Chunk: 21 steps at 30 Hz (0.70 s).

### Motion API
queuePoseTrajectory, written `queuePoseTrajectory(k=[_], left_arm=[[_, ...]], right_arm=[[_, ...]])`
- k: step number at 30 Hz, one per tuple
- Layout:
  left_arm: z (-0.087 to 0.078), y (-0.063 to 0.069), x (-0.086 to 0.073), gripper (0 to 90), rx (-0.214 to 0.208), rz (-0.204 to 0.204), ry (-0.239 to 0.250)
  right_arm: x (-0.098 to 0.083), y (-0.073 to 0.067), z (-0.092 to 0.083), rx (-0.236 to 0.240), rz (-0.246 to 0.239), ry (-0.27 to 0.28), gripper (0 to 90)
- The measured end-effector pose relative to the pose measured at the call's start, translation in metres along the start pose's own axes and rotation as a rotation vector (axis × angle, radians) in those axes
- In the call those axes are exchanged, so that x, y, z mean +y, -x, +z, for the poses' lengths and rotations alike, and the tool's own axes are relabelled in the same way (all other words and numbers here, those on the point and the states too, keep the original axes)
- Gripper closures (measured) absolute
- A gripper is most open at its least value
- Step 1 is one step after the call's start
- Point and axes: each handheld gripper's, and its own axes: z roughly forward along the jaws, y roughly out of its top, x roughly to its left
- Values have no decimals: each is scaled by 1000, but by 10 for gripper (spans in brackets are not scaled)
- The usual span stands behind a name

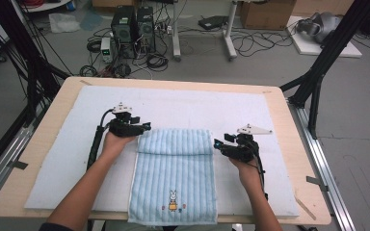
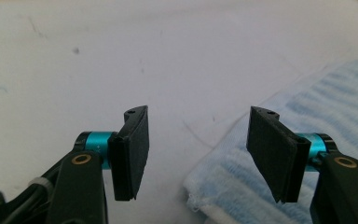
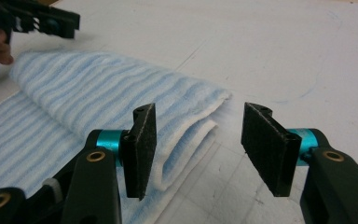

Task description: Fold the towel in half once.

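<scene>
Terry towel, blue-striped, lies on the padded surface, far edge folded over. Soft, light and limp, it likely wants pinching at the fold's two corners. Left gripper and right gripper stand half open, empty, beside those corners.

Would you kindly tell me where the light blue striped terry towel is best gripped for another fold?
Probably the light blue striped terry towel at its folded far edge's two corners, each gripper coming from its own side: the doubled layers there lift slightly off the white mat, letting fingers slip under.
</scene>
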Motion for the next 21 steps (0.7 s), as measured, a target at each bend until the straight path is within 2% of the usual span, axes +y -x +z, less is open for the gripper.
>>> queuePoseTrajectory(k=[2,4,6,7,9,11,13,16,20,21], left_arm=[[5,4,-3,398,17,49,-43],[7,10,-3,424,51,96,-48],[8,14,-3,474,61,130,-53],[8,15,-3,519,55,149,-53],[8,18,-3,665,22,187,-50],[7,21,-4,770,15,217,-48],[6,20,-3,835,4,204,-42],[4,15,-2,839,-25,154,-22],[-3,12,1,846,-55,122,30],[-5,11,2,847,-63,104,48]], right_arm=[[0,1,-1,1,-2,1,444],[0,2,-2,1,-1,3,443],[0,4,-3,0,0,5,443],[0,5,-3,-3,2,6,443],[0,8,-5,-6,6,10,442],[0,9,-6,-11,14,9,439],[0,10,-6,-16,19,8,438],[-1,10,-5,-16,16,3,432],[-1,10,-2,-23,15,-5,423],[-1,10,-2,-28,16,-5,418]])
